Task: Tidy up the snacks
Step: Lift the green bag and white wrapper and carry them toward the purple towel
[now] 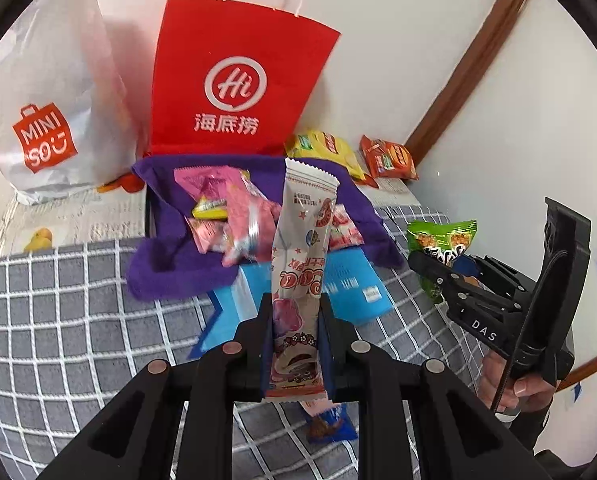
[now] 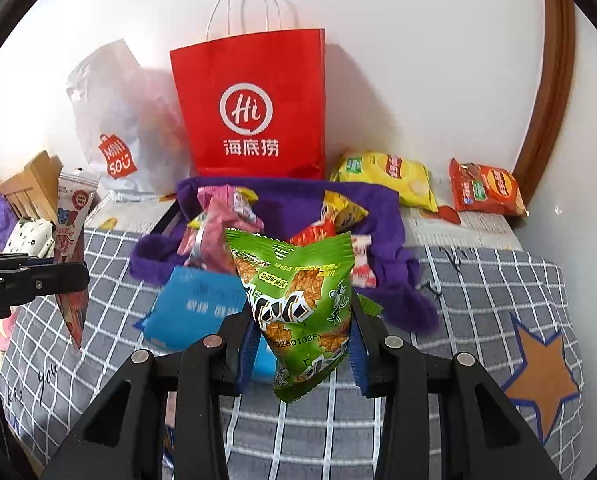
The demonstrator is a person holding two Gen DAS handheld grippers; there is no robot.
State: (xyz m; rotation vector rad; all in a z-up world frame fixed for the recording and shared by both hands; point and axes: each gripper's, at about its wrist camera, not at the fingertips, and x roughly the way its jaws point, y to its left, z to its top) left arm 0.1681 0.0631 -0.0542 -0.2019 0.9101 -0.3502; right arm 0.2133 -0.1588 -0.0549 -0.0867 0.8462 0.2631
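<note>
Clamping left claw [image 1: 296, 344] on a light, crinkly wafer packet [image 1: 298, 280]; right claw [image 2: 302, 344] on a puffy, probably crushable green bag [image 2: 302, 304], mid-body.

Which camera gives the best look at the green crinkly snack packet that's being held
The right wrist view: the green crinkly snack packet fills the middle, clamped in the right gripper, print legible. In the left wrist view the same packet is small at the right edge, partly hidden behind that gripper.

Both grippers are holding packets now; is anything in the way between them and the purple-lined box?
Nothing visible. The white packet in the left gripper and the green packet in the right gripper face the purple-lined box directly, over open checked bedding.
</note>
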